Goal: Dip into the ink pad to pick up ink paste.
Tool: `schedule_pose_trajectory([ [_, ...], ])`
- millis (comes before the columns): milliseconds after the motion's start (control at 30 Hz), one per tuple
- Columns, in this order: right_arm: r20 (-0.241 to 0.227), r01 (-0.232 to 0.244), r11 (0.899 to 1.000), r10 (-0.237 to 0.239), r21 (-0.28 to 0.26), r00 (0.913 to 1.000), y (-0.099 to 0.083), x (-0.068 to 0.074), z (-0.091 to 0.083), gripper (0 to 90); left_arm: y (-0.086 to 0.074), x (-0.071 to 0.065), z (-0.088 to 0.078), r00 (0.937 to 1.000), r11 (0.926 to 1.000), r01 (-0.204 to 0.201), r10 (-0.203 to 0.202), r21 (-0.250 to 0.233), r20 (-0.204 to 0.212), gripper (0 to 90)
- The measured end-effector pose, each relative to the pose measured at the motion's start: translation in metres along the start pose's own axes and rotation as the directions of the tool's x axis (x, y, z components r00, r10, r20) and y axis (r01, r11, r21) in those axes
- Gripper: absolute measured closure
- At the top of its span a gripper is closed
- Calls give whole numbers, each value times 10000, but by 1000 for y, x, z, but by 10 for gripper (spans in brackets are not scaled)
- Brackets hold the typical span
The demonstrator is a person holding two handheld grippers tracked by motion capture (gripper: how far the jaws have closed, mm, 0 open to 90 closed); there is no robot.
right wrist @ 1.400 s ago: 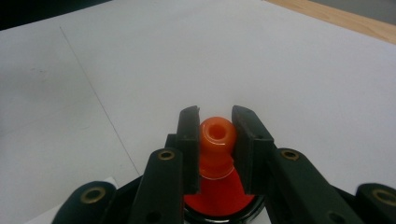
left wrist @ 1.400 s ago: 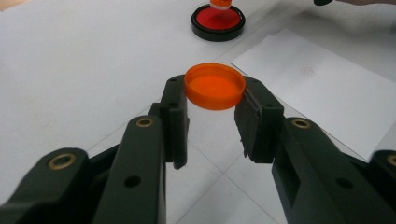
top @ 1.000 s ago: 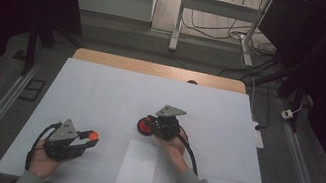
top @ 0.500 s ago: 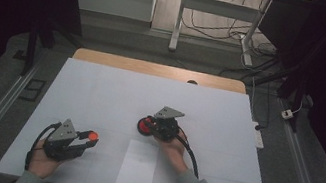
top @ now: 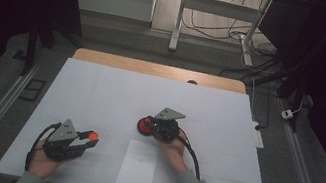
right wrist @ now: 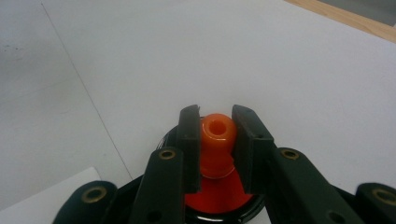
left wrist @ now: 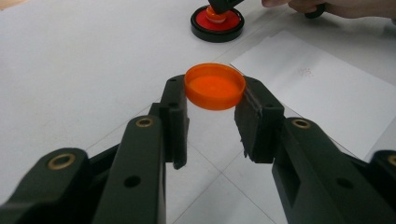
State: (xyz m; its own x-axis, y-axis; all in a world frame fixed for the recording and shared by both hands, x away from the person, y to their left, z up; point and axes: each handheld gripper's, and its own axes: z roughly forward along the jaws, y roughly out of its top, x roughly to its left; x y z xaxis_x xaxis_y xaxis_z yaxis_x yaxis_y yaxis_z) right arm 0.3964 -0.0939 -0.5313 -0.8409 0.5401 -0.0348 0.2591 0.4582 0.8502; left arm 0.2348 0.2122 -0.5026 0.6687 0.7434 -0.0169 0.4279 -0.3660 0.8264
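Holding steady: left gripper (left wrist: 215,109) stays clamped on the orange cap (left wrist: 215,86), right gripper (right wrist: 215,135) on the stamp's orange knob (right wrist: 217,130) over its red ink pad (top: 145,127); inking looks underway.

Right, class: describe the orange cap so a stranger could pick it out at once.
Start at the white table and go to its near left corner, where the left gripper is. The orange cap is clamped between its black jaws, a shallow round lid with its hollow side up, unlike the red pad in its black dish farther off.

No words or numbers can be read; the white paper (left wrist: 322,93) has only a tiny faint mark, too small to read.
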Motion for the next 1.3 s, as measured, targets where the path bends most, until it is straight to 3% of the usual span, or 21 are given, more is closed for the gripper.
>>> schedule_pose_trajectory([
  [533,-79,-187,9998,187,-31,9998,0,-2,-1,728,0,0,0,10000,10000,17,-17,-18,-6,649],
  [567,-254,-352,9993,348,-130,9991,0,-5,-2,727,0,1,-1,10000,10000,20,-20,-38,-14,649],
  [600,-371,-673,9959,651,-607,9972,0,-9,-7,727,0,1,-1,10000,10000,26,-26,-46,-24,649],
  [667,-791,-1594,9733,1481,-1649,9858,4,-17,-19,726,-1,2,0,10000,10000,56,-57,-24,-29,649],
  [733,-750,-1647,9659,1526,-1996,9854,11,-19,-28,727,-1,3,0,10000,10000,41,-41,8,-12,649],
  [933,-690,-1759,9661,1656,-1890,9838,12,-23,-36,727,0,3,-2,10000,10000,46,-46,-62,-50,648],
  [1300,-337,-1041,9893,1012,-1025,9943,12,-16,-26,727,0,3,-1,10000,10000,58,-58,-38,-20,649],
])
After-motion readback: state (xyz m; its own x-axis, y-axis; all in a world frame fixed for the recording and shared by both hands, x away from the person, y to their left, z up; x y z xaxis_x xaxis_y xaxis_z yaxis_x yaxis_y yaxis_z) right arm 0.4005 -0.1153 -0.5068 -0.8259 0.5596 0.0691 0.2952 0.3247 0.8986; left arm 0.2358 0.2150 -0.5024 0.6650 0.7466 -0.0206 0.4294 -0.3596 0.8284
